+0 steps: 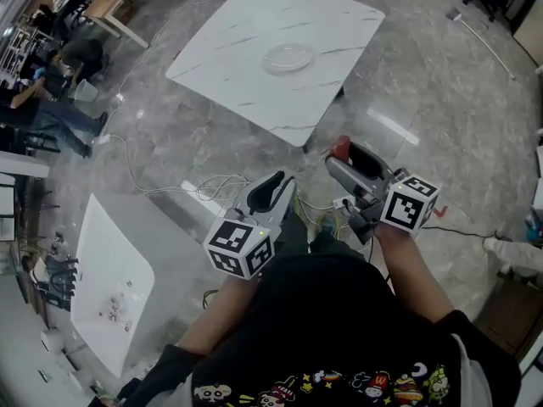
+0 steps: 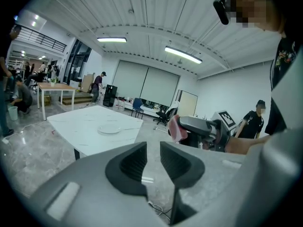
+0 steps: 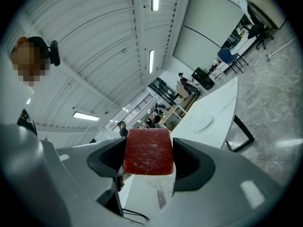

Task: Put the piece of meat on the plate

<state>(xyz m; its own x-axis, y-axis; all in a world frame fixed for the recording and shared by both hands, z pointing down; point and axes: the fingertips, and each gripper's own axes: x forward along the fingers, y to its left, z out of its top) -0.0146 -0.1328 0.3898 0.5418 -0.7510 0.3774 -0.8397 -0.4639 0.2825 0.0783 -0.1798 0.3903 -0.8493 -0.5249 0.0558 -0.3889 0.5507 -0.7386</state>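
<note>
**Red slab of meat held in the right gripper, well short of the plate**

The piece of meat (image 3: 148, 151) is a flat, roughly square slab, deep red with pale marbling and rounded corners. In the right gripper view it fills the centre of the frame. The grey right gripper (image 3: 149, 162) grasps it, one dark pad pressing on each side edge. In the head view the slab shows only as a small red tip (image 1: 340, 148) at the end of that gripper, right of centre, above the floor and well apart from the table. The grey left gripper (image 2: 153, 157) is clenched, with only a thin slit between its pads and nothing in it.

The slab's lower edge is cut off behind the jaw bodies in the right gripper view. The person's trunk fills the bottom of the head view and hides the floor beneath. On a second white table (image 1: 110, 287) at lower left lie small objects too tiny to make out.

The large white marble-patterned table (image 1: 254, 24) sits at upper centre of the head view. A clear round glass plate (image 1: 288, 58) stands near its middle with nothing on it. The floor (image 1: 424, 83) is glossy grey veined stone, with white cables (image 1: 170, 185) trailing left of centre. Seated people and wooden desks crowd the upper left corner.
</note>
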